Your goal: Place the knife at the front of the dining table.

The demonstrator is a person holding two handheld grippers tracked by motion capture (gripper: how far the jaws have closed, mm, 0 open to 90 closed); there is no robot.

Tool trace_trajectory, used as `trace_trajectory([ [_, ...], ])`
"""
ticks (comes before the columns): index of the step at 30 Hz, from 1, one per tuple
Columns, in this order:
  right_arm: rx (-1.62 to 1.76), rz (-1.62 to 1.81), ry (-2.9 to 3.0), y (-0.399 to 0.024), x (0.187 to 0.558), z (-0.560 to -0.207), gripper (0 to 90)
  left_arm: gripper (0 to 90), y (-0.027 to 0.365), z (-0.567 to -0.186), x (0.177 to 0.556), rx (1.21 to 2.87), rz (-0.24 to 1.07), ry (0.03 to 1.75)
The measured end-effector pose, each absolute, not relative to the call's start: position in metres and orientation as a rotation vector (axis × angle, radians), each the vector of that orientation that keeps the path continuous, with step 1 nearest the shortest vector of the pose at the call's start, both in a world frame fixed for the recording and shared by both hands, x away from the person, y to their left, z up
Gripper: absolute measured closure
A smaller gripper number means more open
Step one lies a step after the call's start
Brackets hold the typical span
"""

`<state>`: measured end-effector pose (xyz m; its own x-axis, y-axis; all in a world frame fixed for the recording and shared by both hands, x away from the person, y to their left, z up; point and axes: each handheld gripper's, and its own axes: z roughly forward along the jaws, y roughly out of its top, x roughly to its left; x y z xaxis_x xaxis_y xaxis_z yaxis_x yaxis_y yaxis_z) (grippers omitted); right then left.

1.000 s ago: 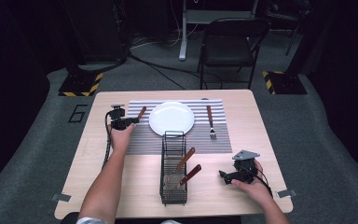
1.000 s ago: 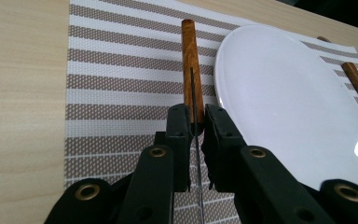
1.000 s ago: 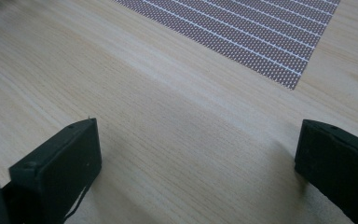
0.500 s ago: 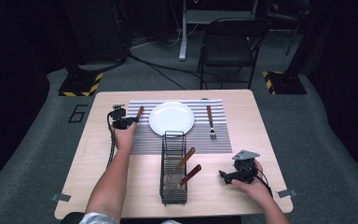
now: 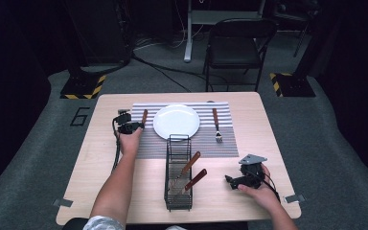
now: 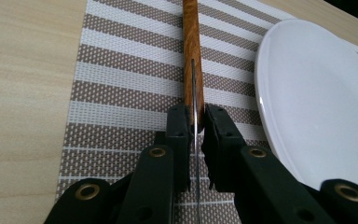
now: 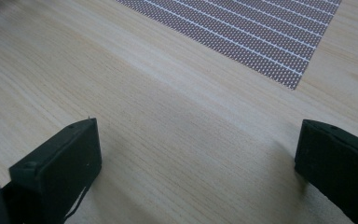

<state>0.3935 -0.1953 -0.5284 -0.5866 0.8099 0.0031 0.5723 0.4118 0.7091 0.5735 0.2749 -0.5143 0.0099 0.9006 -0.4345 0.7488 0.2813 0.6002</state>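
A knife with a brown wooden handle (image 6: 192, 51) lies along the striped placemat (image 6: 121, 93), just left of the white plate (image 6: 317, 93). My left gripper (image 6: 195, 116) is shut on the knife's thin blade, which stands edge-up between the pads. In the high view the left gripper (image 5: 125, 125) sits at the mat's left edge, with the knife handle (image 5: 144, 116) pointing away from the person. The right gripper (image 5: 230, 181) rests low over bare table at the front right. Its jaws stand wide apart with nothing between them (image 7: 196, 149).
A fork (image 5: 216, 123) with a wooden handle lies on the mat right of the plate (image 5: 176, 121). A black wire rack (image 5: 178, 143) in front of the mat holds two wooden-handled utensils (image 5: 191, 172). A folding chair (image 5: 235, 43) stands beyond the table.
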Motion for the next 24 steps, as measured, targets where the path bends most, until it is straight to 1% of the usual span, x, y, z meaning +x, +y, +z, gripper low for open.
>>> trace_trajectory([
  [8, 1.192, 0.972, 2.332, -0.195, 0.393, -0.528, 0.0, 79.9, 0.281, -0.520, 0.571, 1.487, 0.236, 1.740],
  [11, 1.192, 0.971, 2.332, -0.195, 0.393, -0.528, 0.0, 76.4, 0.282, -0.518, 0.570, 1.493, 0.241, 1.746],
  [14, 1.192, 0.972, 2.332, -0.195, 0.394, -0.528, 0.0, 76.1, 0.286, -0.518, 0.569, 1.484, 0.240, 1.745],
  [19, 1.192, 0.972, 2.332, -0.195, 0.393, -0.528, 0.0, 73.1, 0.293, -0.519, 0.567, 1.449, 0.228, 1.751],
  [24, 1.192, 0.972, 2.332, -0.195, 0.394, -0.528, 0.0, 69.3, 0.298, -0.517, 0.563, 1.465, 0.213, 1.757],
])
